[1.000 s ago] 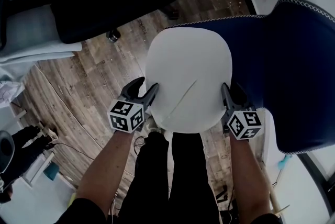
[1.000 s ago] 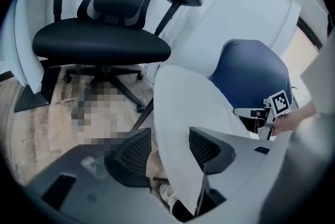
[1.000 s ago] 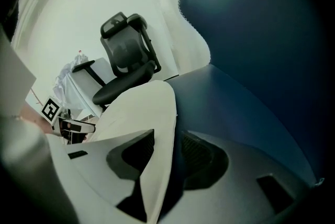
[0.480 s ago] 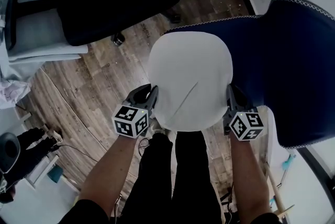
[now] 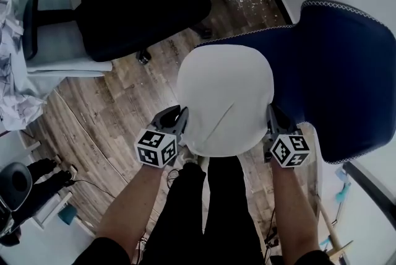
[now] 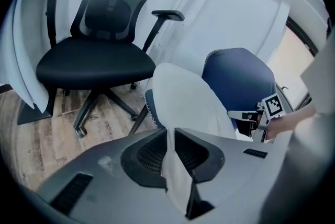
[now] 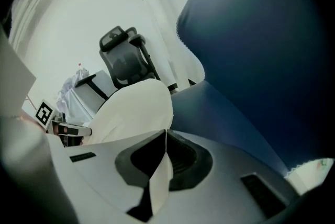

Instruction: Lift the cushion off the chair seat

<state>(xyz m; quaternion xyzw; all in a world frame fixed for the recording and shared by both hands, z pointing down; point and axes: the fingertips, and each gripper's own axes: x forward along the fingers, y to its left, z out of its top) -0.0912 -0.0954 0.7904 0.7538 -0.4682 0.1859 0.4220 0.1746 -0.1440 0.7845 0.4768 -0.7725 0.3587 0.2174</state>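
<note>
L gripper (image 5: 178, 114), jaws just closed further, & R gripper (image 5: 272, 115) each pinched cushion (image 5: 226, 93) edge; thin fabric hold could slip if lifted unevenly.

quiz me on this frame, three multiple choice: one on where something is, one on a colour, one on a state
1. Where is the cushion?
A. on the floor
B. over the seat of the blue chair, between the left tool and the right tool
C. on a desk

2. What colour is the cushion?
A. white
B. red
C. green

3. How do the left tool's jaws stand?
A. wide apart and empty
B. pinching the cushion's edge
C. shut on a cable

Key:
1 B: the head view shows it over the seat with a tool at each side.
2 A: it looks white in every view.
3 B: the left gripper view shows cushion fabric between the jaws, which have just been closing.
</note>
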